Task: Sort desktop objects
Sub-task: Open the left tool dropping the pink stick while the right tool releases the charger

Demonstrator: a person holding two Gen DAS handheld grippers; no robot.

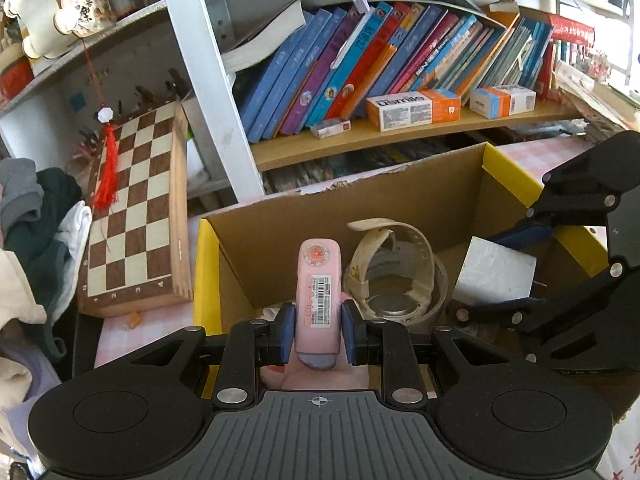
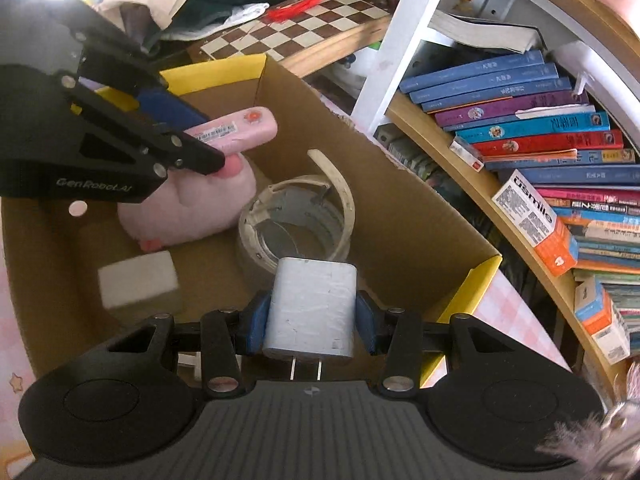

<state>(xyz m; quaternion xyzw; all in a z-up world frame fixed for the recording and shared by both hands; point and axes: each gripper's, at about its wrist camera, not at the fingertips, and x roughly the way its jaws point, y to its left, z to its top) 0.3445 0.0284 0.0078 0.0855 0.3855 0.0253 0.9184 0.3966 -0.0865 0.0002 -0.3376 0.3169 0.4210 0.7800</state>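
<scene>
L hand-held gripper (image 1: pixel 318 332) clamps pink device (image 1: pixel 319 298) | over cardboard box (image 1: pixel 256 236) | watch (image 1: pixel 390 268) inside

A home study: bookshelf (image 1: pixel 400 60), chessboard (image 1: pixel 136 208), clothes (image 1: pixel 36 216).

The pink stick-shaped gadget (image 1: pixel 319 300) with a barcode label is clamped between blue pads above the cardboard box (image 2: pixel 400 184). A white plug adapter (image 2: pixel 310 308), prongs pointing back, is likewise clamped over the box. Inside the box lie a cream watch (image 1: pixel 390 276), a pink plush toy (image 2: pixel 192 208) and a white block (image 2: pixel 138 282)
</scene>
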